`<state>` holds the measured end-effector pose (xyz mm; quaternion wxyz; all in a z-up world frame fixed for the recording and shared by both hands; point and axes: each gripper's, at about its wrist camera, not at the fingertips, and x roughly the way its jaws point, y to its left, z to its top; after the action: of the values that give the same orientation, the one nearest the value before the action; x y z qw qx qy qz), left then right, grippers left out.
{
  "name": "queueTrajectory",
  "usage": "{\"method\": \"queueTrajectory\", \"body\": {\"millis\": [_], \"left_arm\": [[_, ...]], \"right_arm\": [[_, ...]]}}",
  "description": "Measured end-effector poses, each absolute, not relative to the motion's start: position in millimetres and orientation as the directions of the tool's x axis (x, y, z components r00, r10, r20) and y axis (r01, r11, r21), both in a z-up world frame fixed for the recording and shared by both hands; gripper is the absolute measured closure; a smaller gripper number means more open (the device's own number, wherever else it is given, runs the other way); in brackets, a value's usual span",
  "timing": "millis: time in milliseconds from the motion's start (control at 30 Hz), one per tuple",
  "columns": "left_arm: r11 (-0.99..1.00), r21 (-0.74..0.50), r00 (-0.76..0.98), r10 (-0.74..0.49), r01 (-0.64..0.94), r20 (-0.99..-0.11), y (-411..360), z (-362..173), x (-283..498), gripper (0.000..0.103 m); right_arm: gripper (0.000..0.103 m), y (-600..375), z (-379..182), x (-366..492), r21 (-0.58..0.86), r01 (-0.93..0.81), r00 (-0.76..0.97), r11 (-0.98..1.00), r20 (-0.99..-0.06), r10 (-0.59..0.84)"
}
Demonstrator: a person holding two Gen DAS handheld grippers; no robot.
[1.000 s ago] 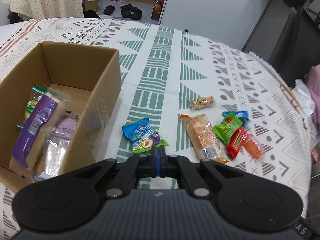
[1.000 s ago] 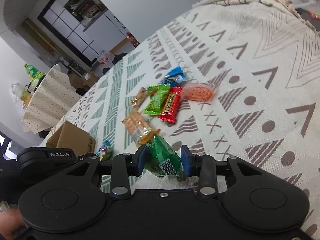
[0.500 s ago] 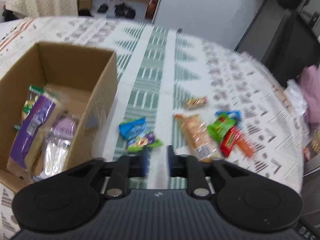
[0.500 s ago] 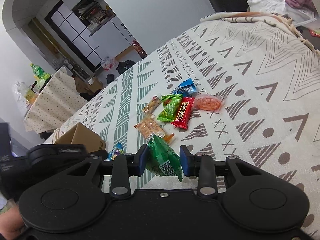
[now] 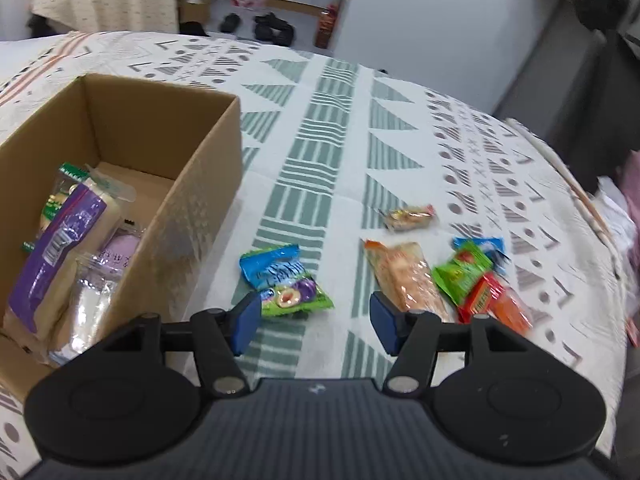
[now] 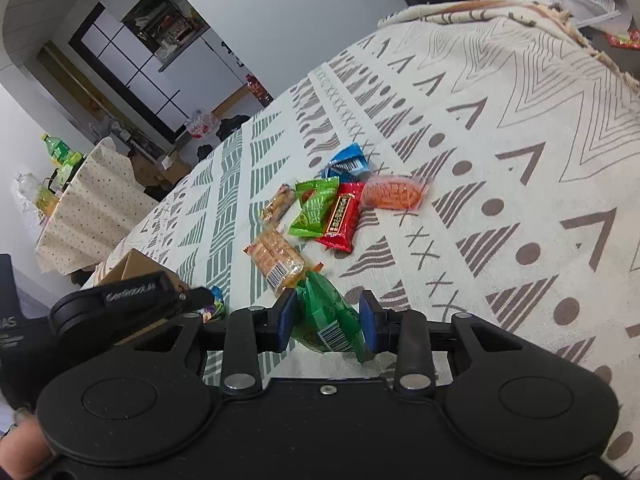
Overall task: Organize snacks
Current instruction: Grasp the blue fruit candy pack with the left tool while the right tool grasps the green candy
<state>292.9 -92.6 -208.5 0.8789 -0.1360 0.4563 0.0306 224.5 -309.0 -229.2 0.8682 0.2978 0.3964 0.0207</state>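
Note:
In the left wrist view my left gripper (image 5: 314, 322) hangs over the patterned cloth with its jaws opening and nothing pressed between them. Just ahead of its left pad lie a green-and-purple packet (image 5: 296, 298) and a blue packet (image 5: 272, 266). The cardboard box (image 5: 200, 184) at the left holds a purple-wrapped bar (image 5: 52, 256) and other packets. In the right wrist view my right gripper (image 6: 326, 322) is shut on a green packet (image 6: 328, 316). Beyond it lie an orange cracker pack (image 6: 274, 258), a green pack (image 6: 314, 208), a red bar (image 6: 342, 216), an orange pouch (image 6: 394, 196) and a blue pack (image 6: 348, 162).
A small wrapped candy (image 5: 408, 216) lies apart from the pile. The table's edge (image 5: 576, 192) curves along the right, with clothes beyond it. My left gripper's body (image 6: 128, 300) and the box corner show at the lower left of the right wrist view. A hand (image 6: 20, 444) appears bottom left.
My left gripper's jaws went from closed together to well apart, and the packets now sit closer to its tips. The right gripper keeps its hold on the green packet.

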Motion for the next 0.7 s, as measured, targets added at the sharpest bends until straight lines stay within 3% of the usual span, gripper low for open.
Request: {"method": "queueTrajectory", "body": {"millis": [700], "left_arm": [[0.92,-0.156,0.583,0.091,-0.359,-0.807,-95.8,-243.0,319.9,0.046]], "right_arm": [[0.069,-316.2,-256.8,240.5,0.582,0.221,0.635,0.783,-0.695,0.337]]}}
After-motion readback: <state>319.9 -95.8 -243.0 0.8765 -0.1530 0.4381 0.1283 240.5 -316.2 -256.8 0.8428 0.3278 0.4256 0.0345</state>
